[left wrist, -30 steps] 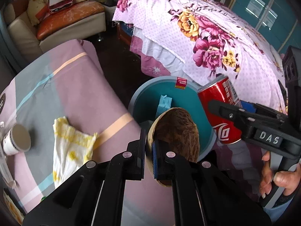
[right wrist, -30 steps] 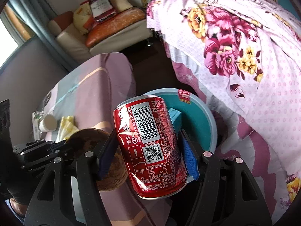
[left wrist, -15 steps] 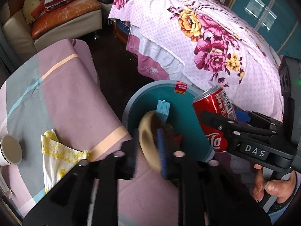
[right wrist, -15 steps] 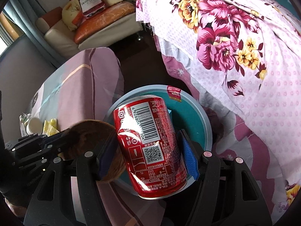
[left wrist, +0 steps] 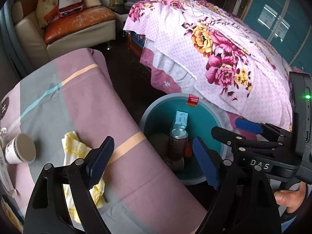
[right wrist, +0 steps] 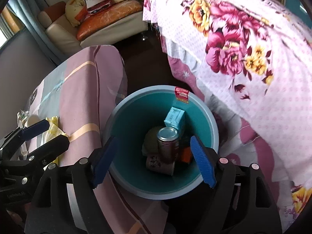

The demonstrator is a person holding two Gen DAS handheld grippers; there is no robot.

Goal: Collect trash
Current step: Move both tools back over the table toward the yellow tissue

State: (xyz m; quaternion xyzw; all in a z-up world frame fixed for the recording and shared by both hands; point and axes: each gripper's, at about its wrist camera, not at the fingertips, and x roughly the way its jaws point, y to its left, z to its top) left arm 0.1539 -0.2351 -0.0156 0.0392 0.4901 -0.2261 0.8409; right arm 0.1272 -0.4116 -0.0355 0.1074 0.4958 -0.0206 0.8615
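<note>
A teal bin [right wrist: 211, 122] stands on the floor between the table and the bed; it also shows in the left wrist view [left wrist: 156, 109]. Inside lie the red can [right wrist: 168, 146], upright, the brown round shell [right wrist: 150, 142], a light blue carton [right wrist: 174, 118] and a printed paper cup [right wrist: 159, 163]. The can also shows in the left wrist view [left wrist: 177, 145]. My right gripper [right wrist: 154, 161] is open and empty above the bin. My left gripper [left wrist: 154, 160] is open and empty over the table edge beside the bin.
On the table cloth [left wrist: 83, 101] lie a yellow-white crumpled tissue [left wrist: 78, 156] and a white paper cup [left wrist: 20, 151]. A floral-covered bed [left wrist: 224, 54] borders the bin on the right. A sofa [left wrist: 78, 23] stands at the back.
Both grippers opened. The red can dropped from the right gripper and the brown shell from the left; both now lie in the bin.
</note>
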